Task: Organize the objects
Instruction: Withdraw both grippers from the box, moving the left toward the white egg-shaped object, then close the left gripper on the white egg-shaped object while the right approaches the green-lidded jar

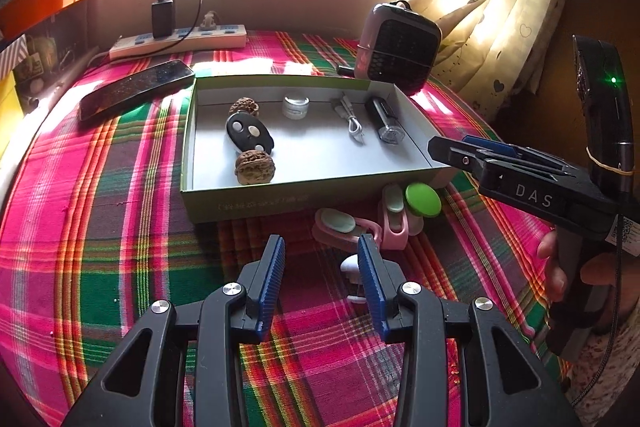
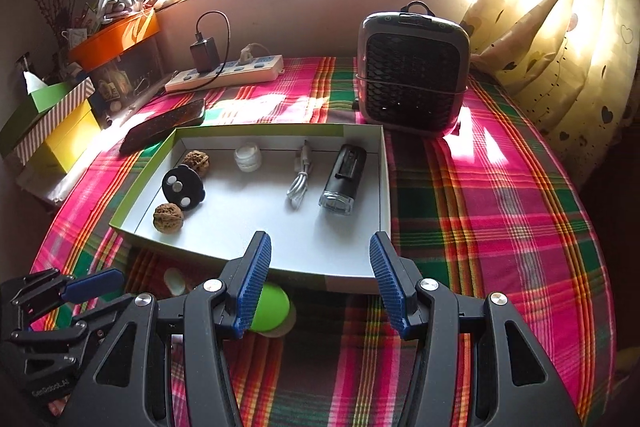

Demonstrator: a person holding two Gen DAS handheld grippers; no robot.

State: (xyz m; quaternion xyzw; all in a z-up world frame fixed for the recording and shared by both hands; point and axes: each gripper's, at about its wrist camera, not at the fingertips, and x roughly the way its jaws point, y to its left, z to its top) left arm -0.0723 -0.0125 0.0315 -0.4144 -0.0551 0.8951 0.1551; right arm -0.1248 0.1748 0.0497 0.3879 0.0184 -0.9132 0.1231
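- Your left gripper (image 1: 322,259) is nearest the lens: its fingers (image 1: 272,267) stand apart with nothing pressed between them, and a small white piece (image 1: 352,267) peeks out on the plaid cloth (image 1: 120,247) just beside the right-hand finger.
- Your right gripper (image 2: 320,275) hangs over the box's near edge, fingers apart and gripping nothing.
- Loose things wait just past the left fingertips, outside the box and close against its near wall: two pink clips (image 1: 360,227) with pale pads and a green disc (image 1: 423,200). From the right wrist view the disc sits under and behind the left-hand finger, not between the two.
- Judging from this, the step in hand is picking one of those loose pieces. Take the one nearest the left fingers, centre it between both pads before you squeeze, and keep the fingertips off the cloth so you do not drag it.
- Mind the box wall: the pieces lie close to it, so come in from the near side.
- Beyond them, the open box (image 1: 188,163) holds two walnuts (image 1: 254,167), a black oval fob (image 1: 249,133), a small white jar (image 1: 296,106), a coiled white cable (image 1: 352,121) and a dark torch (image 1: 385,121); the middle of its floor is bare, good room for a drop.
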